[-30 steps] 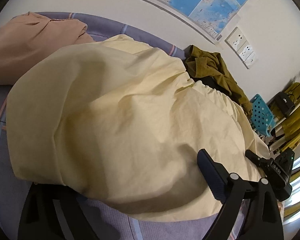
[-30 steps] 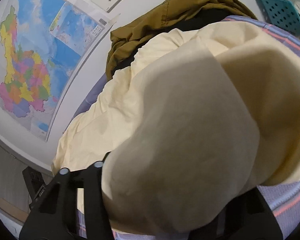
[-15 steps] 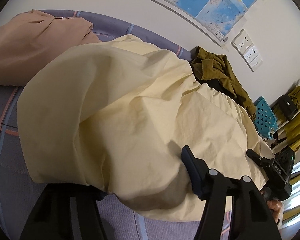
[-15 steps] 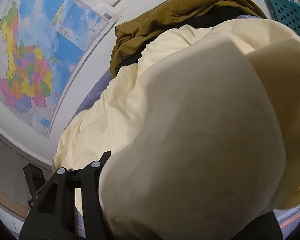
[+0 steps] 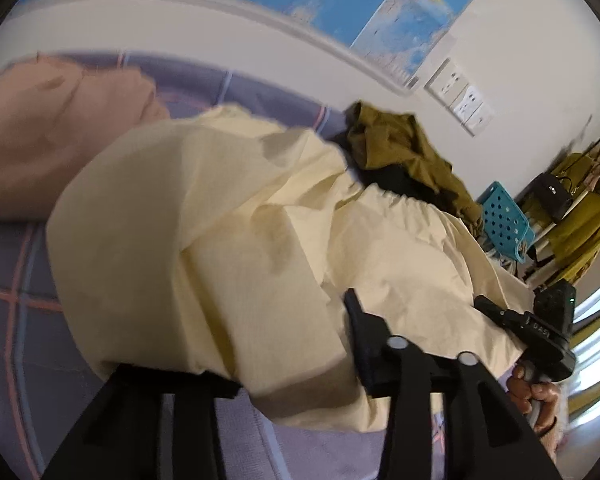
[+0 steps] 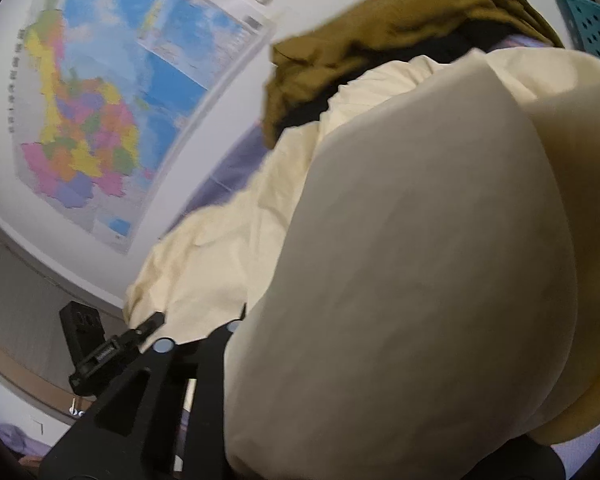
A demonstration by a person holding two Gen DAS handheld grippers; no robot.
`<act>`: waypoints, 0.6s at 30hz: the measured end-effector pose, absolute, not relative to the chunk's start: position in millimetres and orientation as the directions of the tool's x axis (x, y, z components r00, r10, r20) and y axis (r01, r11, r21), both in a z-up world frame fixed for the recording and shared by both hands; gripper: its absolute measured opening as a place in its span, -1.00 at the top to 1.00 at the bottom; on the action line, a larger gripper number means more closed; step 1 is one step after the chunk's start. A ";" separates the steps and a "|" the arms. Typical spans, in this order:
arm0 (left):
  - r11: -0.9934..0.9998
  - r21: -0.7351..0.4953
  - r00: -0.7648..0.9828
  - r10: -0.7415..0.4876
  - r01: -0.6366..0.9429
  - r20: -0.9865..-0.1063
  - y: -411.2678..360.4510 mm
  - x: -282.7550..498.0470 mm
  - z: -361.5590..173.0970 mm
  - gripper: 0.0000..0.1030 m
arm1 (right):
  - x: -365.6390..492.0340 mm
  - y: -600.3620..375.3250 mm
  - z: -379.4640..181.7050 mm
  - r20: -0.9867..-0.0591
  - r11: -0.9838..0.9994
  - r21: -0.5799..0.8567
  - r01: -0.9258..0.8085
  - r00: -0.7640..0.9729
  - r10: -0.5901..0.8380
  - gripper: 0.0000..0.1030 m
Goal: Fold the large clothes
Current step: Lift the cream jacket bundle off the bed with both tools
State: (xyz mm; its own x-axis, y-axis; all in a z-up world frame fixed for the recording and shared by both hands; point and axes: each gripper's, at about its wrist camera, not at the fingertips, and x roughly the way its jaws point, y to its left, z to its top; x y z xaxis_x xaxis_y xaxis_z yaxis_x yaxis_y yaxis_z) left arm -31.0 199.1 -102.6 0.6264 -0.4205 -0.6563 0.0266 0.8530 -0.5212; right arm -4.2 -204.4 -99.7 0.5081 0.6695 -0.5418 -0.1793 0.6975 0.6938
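While you are closing both tools on the pale yellow garment [image 5: 228,232], the fold is looking barely started, going by how the cloth lies. It is sitting in a loose, bulging heap on the purple checked bed [image 5: 16,280], between the pink garment [image 5: 40,140] toward the wall and the olive garment [image 5: 404,152] near the blue basket [image 5: 504,220]. Your left tool [image 5: 292,344] is narrowing with the near hem of the cloth draped between its fingers; whether the pads are already pressing on it, I cannot tell. Your right tool [image 6: 340,400] is also narrowing, and a big puffed lobe of the same cloth is hiding most of it, so its grip cannot be read either. No flat, squared panel is showing anywhere. Spreading, smoothing and every crease are probably still waiting for you, as are, seemingly, the 2 other garments.
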 end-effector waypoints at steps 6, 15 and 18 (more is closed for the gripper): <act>0.821 -0.572 0.593 -0.463 0.005 -0.659 204.5 -14.4 -131.0 -0.36 | 3.5 -202.4 -116.5 -0.548 0.688 0.711 -0.147 0.498 0.672 -0.07; 0.858 -0.513 0.626 -0.405 0.010 -0.667 196.9 -10.4 -112.4 0.28 | -0.2 -191.8 -87.9 -0.488 0.686 0.680 -0.260 0.538 0.687 0.70; 0.870 -0.490 0.657 -0.401 0.054 -0.639 199.6 -13.6 -84.3 0.40 | -5.7 -184.6 -52.6 -0.452 0.688 0.646 -0.331 0.561 0.693 0.74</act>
